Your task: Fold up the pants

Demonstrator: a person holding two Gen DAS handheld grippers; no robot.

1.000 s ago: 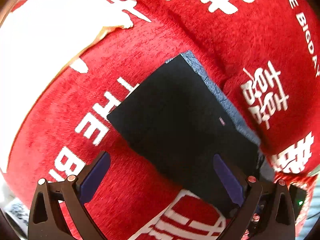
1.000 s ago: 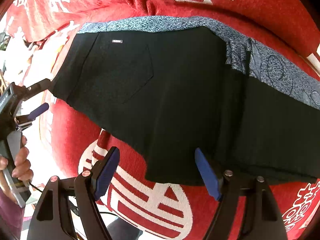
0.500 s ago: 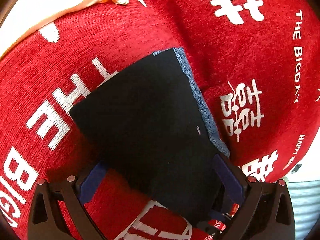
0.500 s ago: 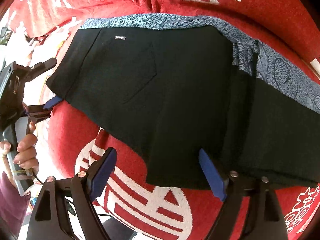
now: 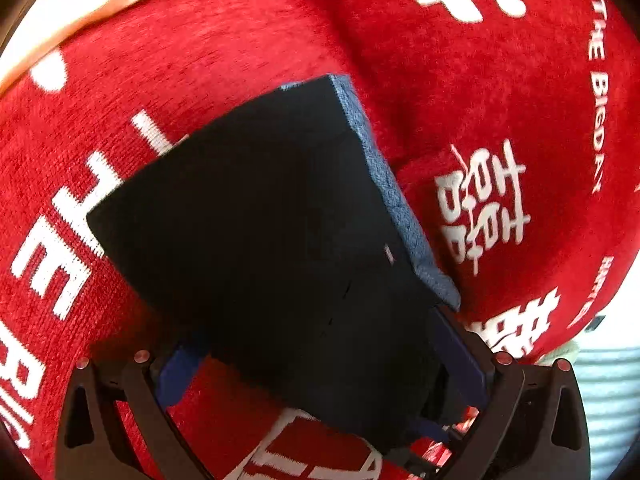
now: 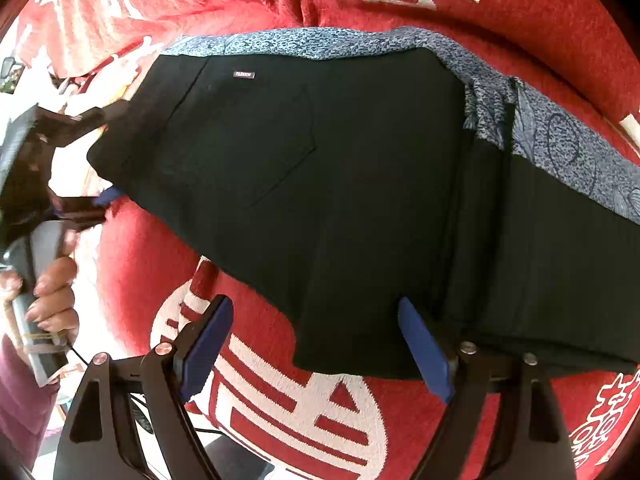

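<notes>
Now the black fabric pants with a rear pocket (image 6: 320, 184) lie spread flat on a red plush cover with large white letters and characters (image 6: 288, 396), and a blue-grey patterned cloth (image 6: 560, 148) shows along their far edge, lying partly under them. In the right wrist view a small label (image 6: 244, 75) sits near the waistband, above the stitched pocket. A vertical fold line runs down the pants toward the right side of this view.

The right claw (image 6: 316, 348) is wide apart. Its left blue pad (image 6: 206, 346) hangs over the red cover, clear of the cloth, and its right blue pad (image 6: 424, 350) is at the near hem of the pants, on top of the black fabric or just above it; I cannot tell if it touches.

The left claw (image 5: 320, 368) is at the waist end of the pants. In the left wrist view the black corner of the pants (image 5: 256, 248) comes down between its two blue pads, which stand far apart on each side of the cloth. From the right wrist view, the left claw (image 6: 98, 156) is seen at the left, with one dark finger above the pants corner and one blue-tipped finger below it, not pressed together. A hand with a purple sleeve (image 6: 52, 292) holds its grey handle.

In the left wrist view, a pale peach cloth (image 5: 100, 12) lies at the upper left on the red cover (image 5: 460, 72), well apart from the pants.
</notes>
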